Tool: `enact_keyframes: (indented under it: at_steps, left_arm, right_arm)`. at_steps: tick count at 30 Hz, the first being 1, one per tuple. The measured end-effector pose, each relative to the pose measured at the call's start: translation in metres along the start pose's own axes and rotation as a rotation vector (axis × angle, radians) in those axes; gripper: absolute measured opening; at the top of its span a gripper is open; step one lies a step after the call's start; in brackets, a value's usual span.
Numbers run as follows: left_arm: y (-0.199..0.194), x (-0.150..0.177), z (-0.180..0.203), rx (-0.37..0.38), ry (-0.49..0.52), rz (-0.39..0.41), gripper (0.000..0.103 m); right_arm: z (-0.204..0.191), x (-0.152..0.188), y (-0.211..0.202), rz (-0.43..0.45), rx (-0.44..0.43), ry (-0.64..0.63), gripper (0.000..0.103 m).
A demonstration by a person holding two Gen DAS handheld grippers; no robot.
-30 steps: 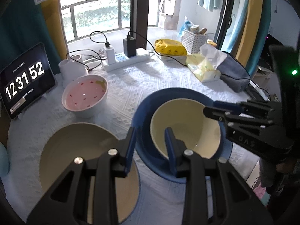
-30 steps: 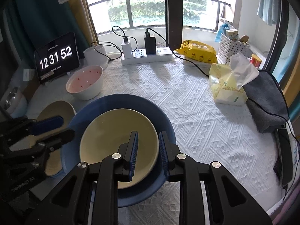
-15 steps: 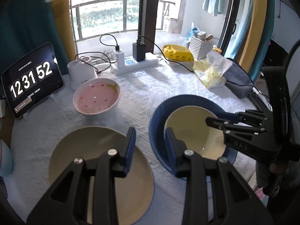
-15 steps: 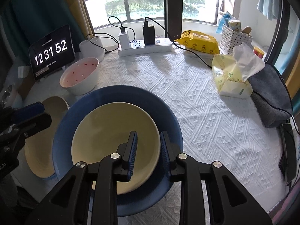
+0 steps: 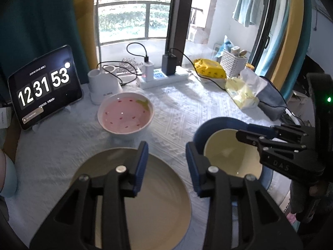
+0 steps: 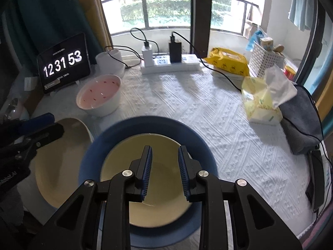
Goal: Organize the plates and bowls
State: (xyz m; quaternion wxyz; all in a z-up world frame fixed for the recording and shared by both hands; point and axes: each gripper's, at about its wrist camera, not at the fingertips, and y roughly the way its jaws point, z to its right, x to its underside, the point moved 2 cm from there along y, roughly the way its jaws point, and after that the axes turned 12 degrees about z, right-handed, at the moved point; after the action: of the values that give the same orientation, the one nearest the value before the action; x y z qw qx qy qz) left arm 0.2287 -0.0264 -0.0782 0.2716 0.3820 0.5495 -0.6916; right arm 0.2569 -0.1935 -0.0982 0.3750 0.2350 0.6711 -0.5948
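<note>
Landmark: blue plate (image 6: pixel 145 129), on the desk (image 6: pixel 208 114) near its front edge. Yellow bowl (image 6: pixel 162 187) sits inside the blue plate. Right hand-held gripper (image 6: pixel 164 168) hovers over the yellow bowl, fingers apart, gripping nothing. Beige plate (image 5: pixel 145 204) lies left of the blue plate, just beside it. Left hand-held gripper (image 5: pixel 166 164) hangs above the beige plate's right rim, fingers apart, empty. Pink bowl (image 5: pixel 125 115) stands behind-left of the blue plate, apart from it. Tablet clock (image 6: pixel 63 62) further behind-left. Tissue pack (image 6: pixel 262 106) behind-right of the blue plate.
</note>
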Motion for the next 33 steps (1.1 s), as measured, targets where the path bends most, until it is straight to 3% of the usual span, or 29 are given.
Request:
enact_keyframes:
  at_steps: [9,13,33]
  left_arm:
    - [0.0,-0.005,-0.025,-0.014,-0.029,0.016,0.045]
    - [0.002,-0.007,-0.038,-0.025,-0.045,0.02,0.046]
    - [0.03,-0.011,-0.099,-0.038,-0.112,0.003,0.047]
  right_arm:
    - [-0.027,-0.019,0.007,0.013,-0.045,-0.021,0.028]
    - [-0.039,-0.027,0.014,0.014,-0.06,-0.028,0.034]
    - [-0.083,-0.048,0.063,-0.034,-0.097,-0.055,0.034]
